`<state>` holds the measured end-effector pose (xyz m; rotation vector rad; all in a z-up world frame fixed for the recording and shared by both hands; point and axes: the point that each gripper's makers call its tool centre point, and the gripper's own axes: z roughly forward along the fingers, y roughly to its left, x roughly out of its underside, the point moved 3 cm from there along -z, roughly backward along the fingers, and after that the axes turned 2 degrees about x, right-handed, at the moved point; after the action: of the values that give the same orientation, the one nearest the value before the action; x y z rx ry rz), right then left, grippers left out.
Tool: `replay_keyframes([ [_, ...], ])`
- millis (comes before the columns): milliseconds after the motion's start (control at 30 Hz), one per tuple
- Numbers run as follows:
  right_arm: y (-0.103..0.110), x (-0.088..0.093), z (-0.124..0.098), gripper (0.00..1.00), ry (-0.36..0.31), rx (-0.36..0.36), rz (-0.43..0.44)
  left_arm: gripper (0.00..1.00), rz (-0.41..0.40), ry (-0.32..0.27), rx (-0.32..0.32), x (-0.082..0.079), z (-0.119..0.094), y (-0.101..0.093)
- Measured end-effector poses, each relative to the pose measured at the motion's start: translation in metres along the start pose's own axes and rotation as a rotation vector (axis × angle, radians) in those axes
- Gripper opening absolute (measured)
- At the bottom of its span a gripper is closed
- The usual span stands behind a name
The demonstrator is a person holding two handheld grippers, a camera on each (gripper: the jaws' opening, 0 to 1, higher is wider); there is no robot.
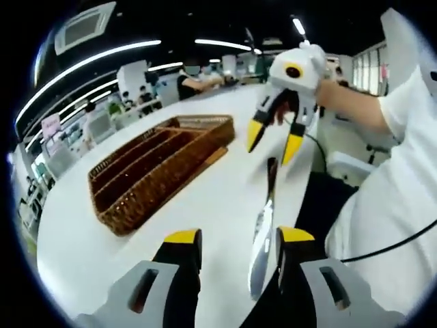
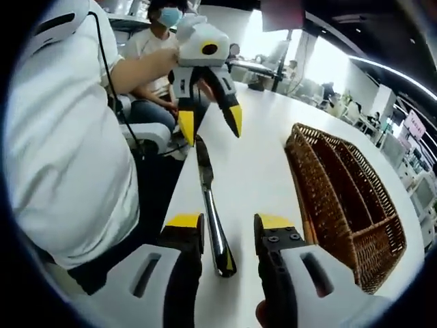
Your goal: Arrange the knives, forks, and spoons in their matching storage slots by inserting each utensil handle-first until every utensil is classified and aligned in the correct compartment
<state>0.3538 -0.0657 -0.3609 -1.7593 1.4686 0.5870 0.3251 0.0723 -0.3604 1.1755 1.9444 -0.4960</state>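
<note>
Both grippers face each other, jaws spread wide: left gripper low, right gripper held by a bare forearm.

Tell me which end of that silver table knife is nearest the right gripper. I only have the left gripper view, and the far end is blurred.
Observer: The silver table knife has its rounded handle end between the jaws of the right gripper, which are open and not closed on it.
Operator: How does my left gripper look from there?
Observer: The left gripper hangs open over the blade end. I cannot tell whether it touches.
Operator: Is anything in the basket slots that the walls hide from me?
Observer: The brown woven wicker basket shows its long slots from this side, and they look empty.
</note>
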Motion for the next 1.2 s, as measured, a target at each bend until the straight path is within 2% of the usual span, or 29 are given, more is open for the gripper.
replay_keyframes([
  [133, 0.002, 0.002, 0.003, 0.27, 0.028, -0.018, -0.002, 0.36, 0.013, 0.045, 0.016, 0.004, 0.004, -0.004],
  [333, 0.005, 0.003, 0.005, 0.25, 0.064, -0.041, -0.008, 0.32, 0.012, 0.079, 0.029, 0.005, 0.005, -0.003],
  [600, 0.009, 0.008, 0.007, 0.23, 0.11, -0.081, -0.016, 0.28, 0.064, 0.176, 0.064, 0.009, 0.012, -0.008],
  [900, 0.011, 0.011, 0.007, 0.22, 0.13, -0.1, -0.011, 0.25, 0.067, 0.24, 0.086, 0.011, 0.014, -0.007],
  [1033, 0.01, 0.011, 0.007, 0.21, 0.134, -0.105, -0.008, 0.21, 0.061, 0.287, 0.105, 0.013, 0.014, -0.008],
  [1200, 0.011, 0.009, 0.008, 0.21, 0.132, -0.112, -0.007, 0.21, 0.086, 0.324, 0.122, 0.015, 0.014, -0.009],
])
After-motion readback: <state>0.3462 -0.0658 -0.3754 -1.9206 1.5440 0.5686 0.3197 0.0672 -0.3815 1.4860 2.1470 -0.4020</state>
